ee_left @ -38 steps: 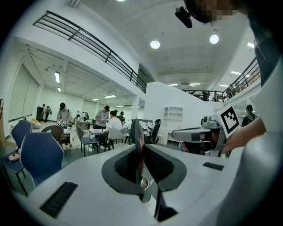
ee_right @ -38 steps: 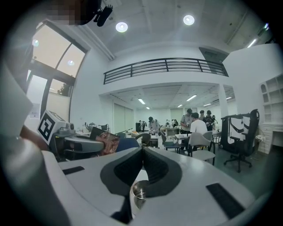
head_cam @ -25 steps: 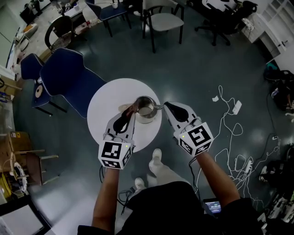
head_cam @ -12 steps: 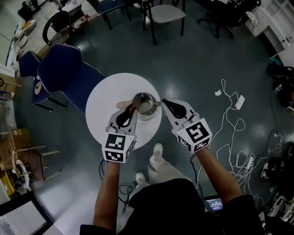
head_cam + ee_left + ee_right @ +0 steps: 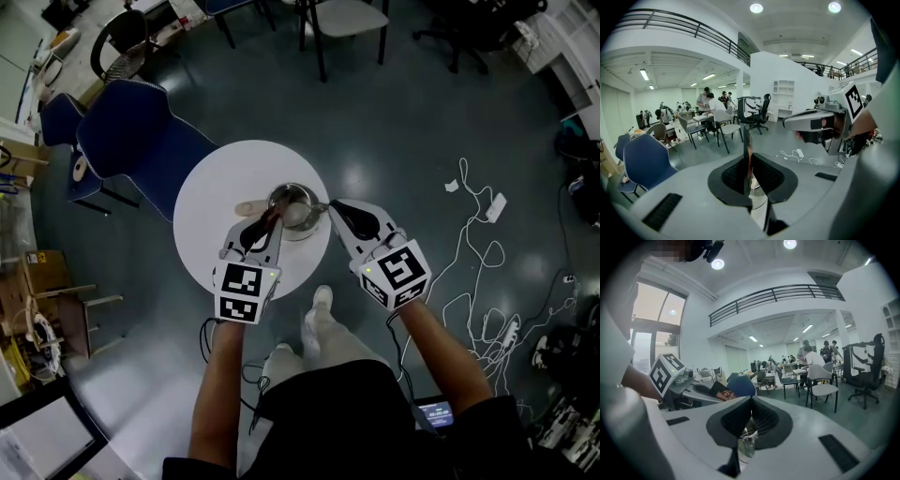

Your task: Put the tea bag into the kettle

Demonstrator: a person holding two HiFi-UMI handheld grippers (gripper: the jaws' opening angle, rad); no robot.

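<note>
A small metal kettle (image 5: pixel 298 212) stands open on the round white table (image 5: pixel 211 202), near its right edge. My left gripper (image 5: pixel 272 218) is shut on a thin, flat reddish tea bag (image 5: pixel 748 157), held upright at the kettle's left rim. In the left gripper view the kettle (image 5: pixel 758 190) shows just below the jaws. My right gripper (image 5: pixel 330 206) is shut at the kettle's right side, on its short handle. In the right gripper view the kettle's rim (image 5: pixel 744 441) lies under the shut jaws, and the tea bag (image 5: pixel 723 394) shows in the other gripper.
A beige oval piece (image 5: pixel 246 208) lies on the table left of the kettle. A blue chair (image 5: pixel 131 141) stands to the table's left. White cables and a power strip (image 5: pixel 478 244) lie on the floor at the right. The person's shoes (image 5: pixel 319 305) are by the table's near edge.
Both grippers keep their places at the kettle's two sides. The left one has edged slightly forward with the tea bag. The head view has shifted a little.
</note>
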